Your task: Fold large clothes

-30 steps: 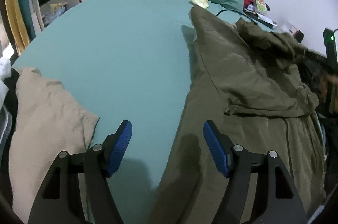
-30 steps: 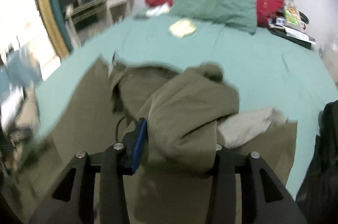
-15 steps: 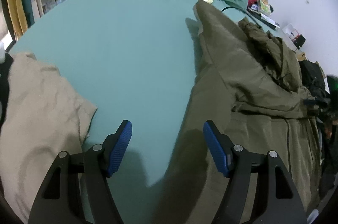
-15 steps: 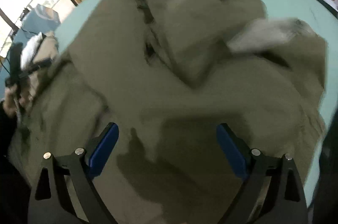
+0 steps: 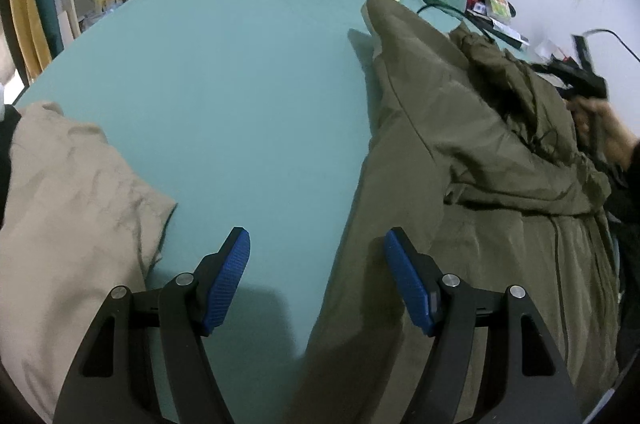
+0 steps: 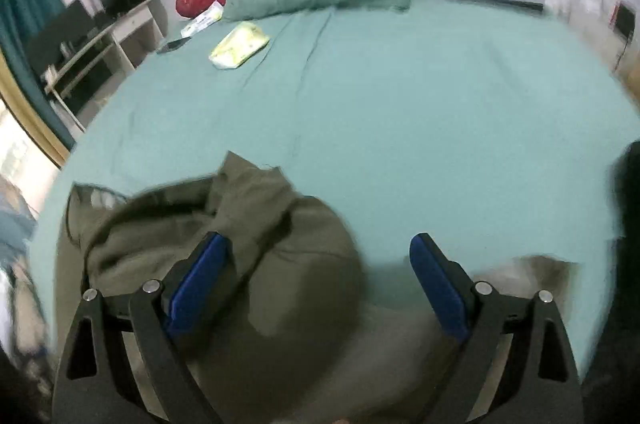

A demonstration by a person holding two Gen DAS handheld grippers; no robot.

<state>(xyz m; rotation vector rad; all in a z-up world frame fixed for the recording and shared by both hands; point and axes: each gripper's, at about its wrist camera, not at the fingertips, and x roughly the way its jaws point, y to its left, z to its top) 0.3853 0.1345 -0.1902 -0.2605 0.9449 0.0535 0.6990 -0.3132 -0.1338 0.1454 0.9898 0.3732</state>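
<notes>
— Where was the coat [image 5: 472,159]?
— Spread along the bed's [image 5: 240,71] right side, crumpled.
— Left gripper [image 5: 318,252]?
— Fingers wide, holding nothing, over the sheet.
— Right gripper [image 6: 320,256]?
— Just opened; fingers wide above a coat fold, gripping nothing.

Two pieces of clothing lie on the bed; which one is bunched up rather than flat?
The olive-green coat, heaped in folds on the right of the left wrist view. The beige garment, on the left, lies mostly flat.
</notes>
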